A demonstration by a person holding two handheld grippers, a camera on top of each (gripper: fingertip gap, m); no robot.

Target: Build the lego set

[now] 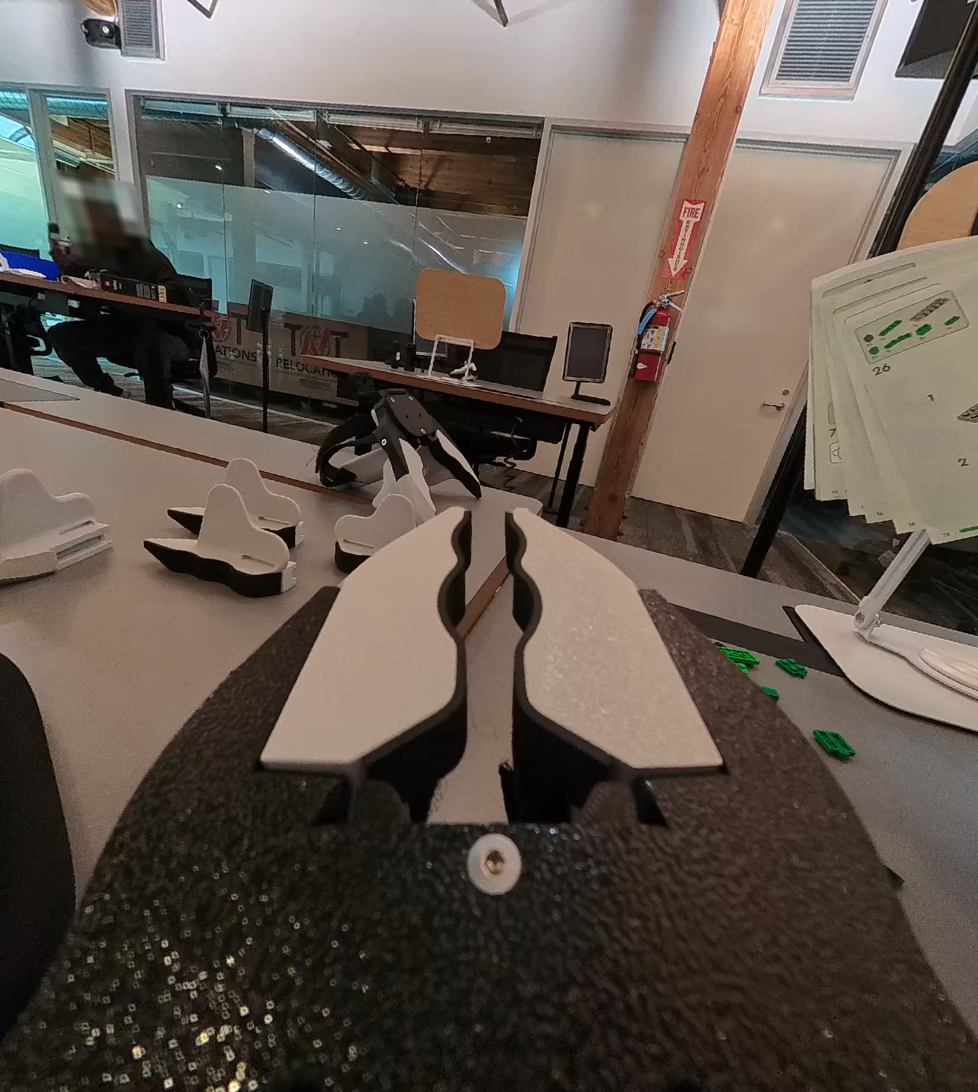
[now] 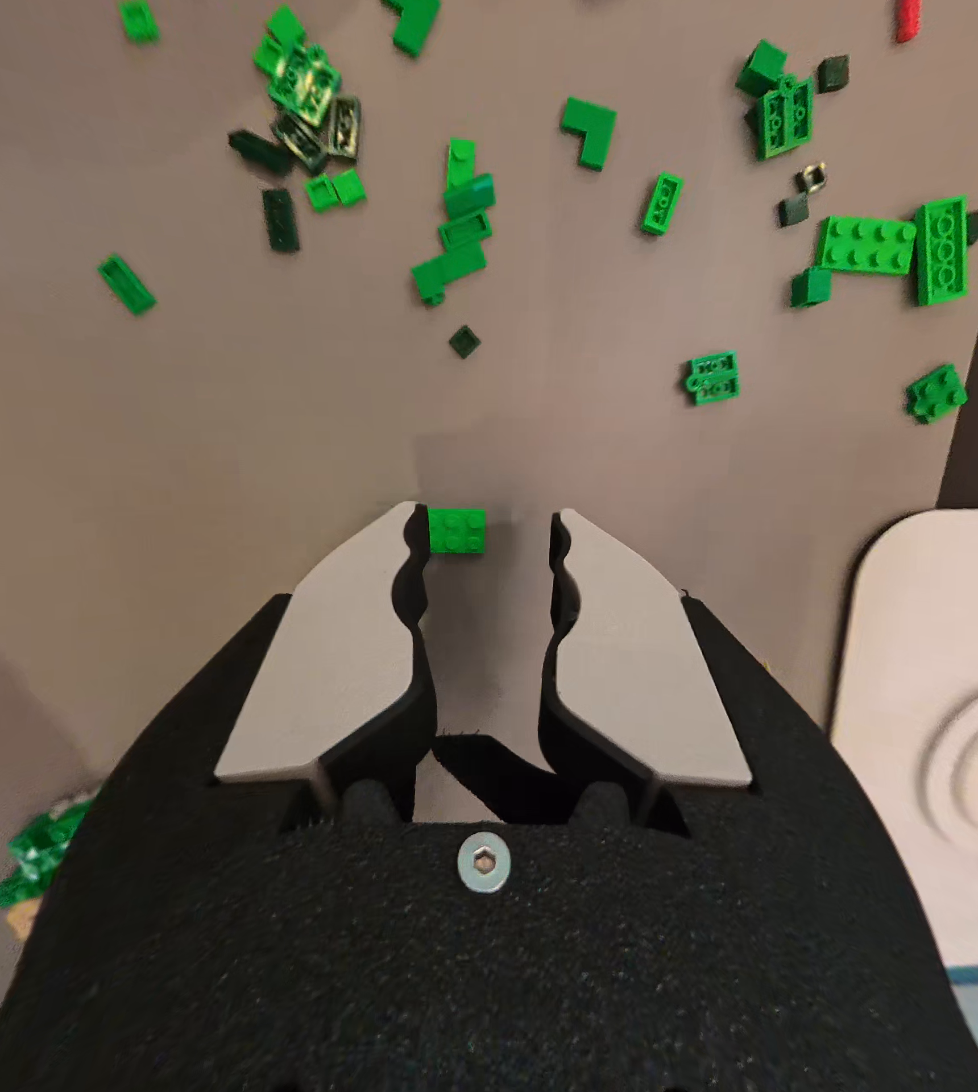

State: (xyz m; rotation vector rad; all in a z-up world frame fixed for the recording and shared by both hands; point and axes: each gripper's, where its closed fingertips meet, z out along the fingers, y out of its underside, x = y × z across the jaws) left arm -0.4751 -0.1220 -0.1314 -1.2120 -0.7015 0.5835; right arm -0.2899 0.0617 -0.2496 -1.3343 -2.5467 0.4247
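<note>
My right gripper (image 2: 486, 526) is open and points down at the grey table. A small green plate (image 2: 456, 530) lies on the table between its fingertips, against the left finger (image 2: 356, 620). Several loose green pieces lie beyond, among them an L-shaped tile (image 2: 588, 131), a 2x4 plate (image 2: 865, 245) and a heap (image 2: 303, 88) at upper left. My left gripper (image 1: 488, 523) is nearly closed with a narrow gap and holds nothing, low over the table. The instruction booklet (image 1: 935, 390) stands on a white stand at right.
Spare white-and-black gripper fingers (image 1: 221, 546) lie on the table at left, another gripper (image 1: 410, 437) behind them. The stand's white base (image 2: 935, 738) sits right of my right gripper. A few green pieces (image 1: 833, 743) lie near it. A person sits at a far desk. My hands' fingertips stand some 30 cm from each other. Measured from the fingertips, the L-shaped tile (image 2: 588, 131) is 12 cm or so from the right gripper and 20 cm from the left.
</note>
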